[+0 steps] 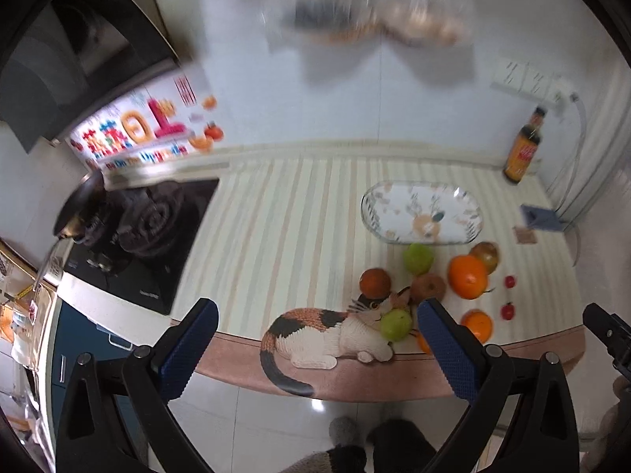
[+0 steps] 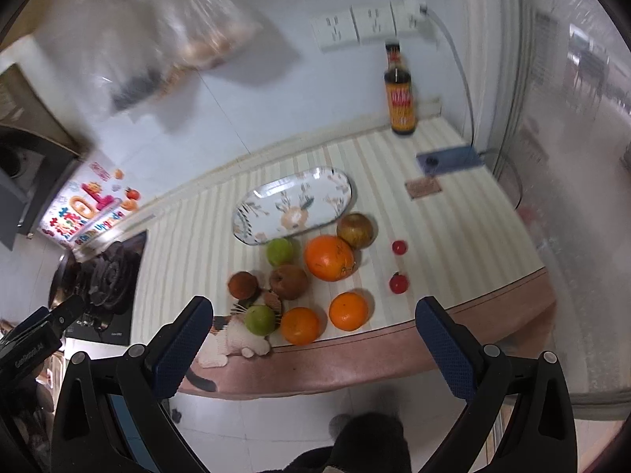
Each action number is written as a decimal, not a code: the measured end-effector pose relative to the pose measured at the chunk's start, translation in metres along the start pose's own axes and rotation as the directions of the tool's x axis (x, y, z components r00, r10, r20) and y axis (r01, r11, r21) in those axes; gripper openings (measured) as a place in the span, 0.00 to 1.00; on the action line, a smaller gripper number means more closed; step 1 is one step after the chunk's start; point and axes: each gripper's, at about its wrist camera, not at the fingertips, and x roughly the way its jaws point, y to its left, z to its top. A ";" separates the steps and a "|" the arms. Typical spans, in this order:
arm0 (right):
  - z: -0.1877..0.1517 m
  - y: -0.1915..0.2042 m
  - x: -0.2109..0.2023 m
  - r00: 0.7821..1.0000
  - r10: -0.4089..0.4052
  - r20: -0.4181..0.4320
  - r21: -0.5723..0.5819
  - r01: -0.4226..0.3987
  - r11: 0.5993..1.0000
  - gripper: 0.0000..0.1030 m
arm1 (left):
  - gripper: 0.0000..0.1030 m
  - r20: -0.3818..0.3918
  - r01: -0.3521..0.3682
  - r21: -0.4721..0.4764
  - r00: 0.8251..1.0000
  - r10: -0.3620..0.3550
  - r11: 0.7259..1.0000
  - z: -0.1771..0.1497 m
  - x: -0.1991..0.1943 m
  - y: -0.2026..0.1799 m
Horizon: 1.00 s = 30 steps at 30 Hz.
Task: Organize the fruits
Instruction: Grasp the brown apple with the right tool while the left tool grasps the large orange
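While both grippers hover over the front edge of a striped countertop [image 2: 221, 213], each stands wide open with nothing between its blue-padded fingers: the left gripper [image 1: 315, 351] and the right gripper [image 2: 315, 349]. At the counter's left end sits a black gas hob [image 1: 146, 228] with a dark pan [image 1: 81, 201] on it. Near the middle lies an oval glass plate [image 2: 252, 205] with a floral print, holding no fruit. A knitted calico cat toy [image 1: 315, 335] lies at the front edge, its tail hanging over the side. A dark sauce bottle [image 2: 400, 94] stands upright at the back wall, well apart from the fruit.

The fruit sits loose on the counter between the plate and the front edge. The large orange [image 2: 329, 258] is in the middle, touching a brownish apple [image 2: 355, 230] behind it. A green apple [image 2: 280, 251] lies just beside the plate's rim. A second brownish apple [image 2: 288, 282] and a dark reddish fruit [image 2: 242, 284] lie near the cat toy, whose head touches another green apple [image 2: 260, 320]. Two small oranges [image 2: 349, 311] rest nearest the edge. Two cherry tomatoes [image 2: 399, 283] sit apart on the right.
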 end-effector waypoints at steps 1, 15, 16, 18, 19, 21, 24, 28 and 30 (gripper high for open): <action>0.008 -0.004 0.023 0.999 -0.002 -0.034 0.004 0.002 1.000 1.00 | 1.00 -0.027 0.002 0.004 1.000 -0.002 1.000 0.004 0.016 -0.004; 0.092 -0.072 0.272 0.919 0.029 -0.392 0.090 0.007 0.996 0.98 | 1.00 -0.428 0.024 0.024 0.904 -0.012 0.999 0.032 0.200 -0.100; 0.093 -0.073 0.286 0.907 0.036 -0.419 0.086 0.000 0.996 0.98 | 1.00 -0.447 0.045 0.019 0.894 -0.032 0.999 0.035 0.208 -0.110; 0.096 -0.074 0.310 0.888 0.053 -0.458 0.089 -0.013 0.996 0.95 | 0.99 -0.470 0.060 0.027 0.882 -0.040 0.998 0.040 0.218 -0.127; 0.097 -0.074 0.322 0.877 0.055 -0.478 0.084 -0.017 0.996 0.92 | 0.99 -0.478 0.070 0.031 0.877 -0.047 0.997 0.043 0.222 -0.135; 0.098 -0.074 0.342 0.859 0.049 -0.509 0.069 -0.016 0.997 0.82 | 0.99 -0.496 0.082 0.029 0.867 -0.057 0.996 0.050 0.228 -0.145; 0.098 -0.077 0.354 0.838 0.112 -0.533 0.098 -0.070 0.993 0.69 | 0.99 -0.526 0.120 0.015 0.845 -0.094 0.993 0.059 0.237 -0.161; 0.103 -0.091 0.342 0.855 0.062 -0.514 0.066 -0.033 0.997 0.69 | 0.99 -0.580 0.202 -0.028 0.795 -0.180 0.979 0.066 0.252 -0.188; 0.106 -0.107 0.336 0.854 0.073 -0.515 0.101 -0.024 0.995 0.69 | 0.97 -0.605 0.231 -0.037 0.769 -0.206 0.972 0.066 0.261 -0.201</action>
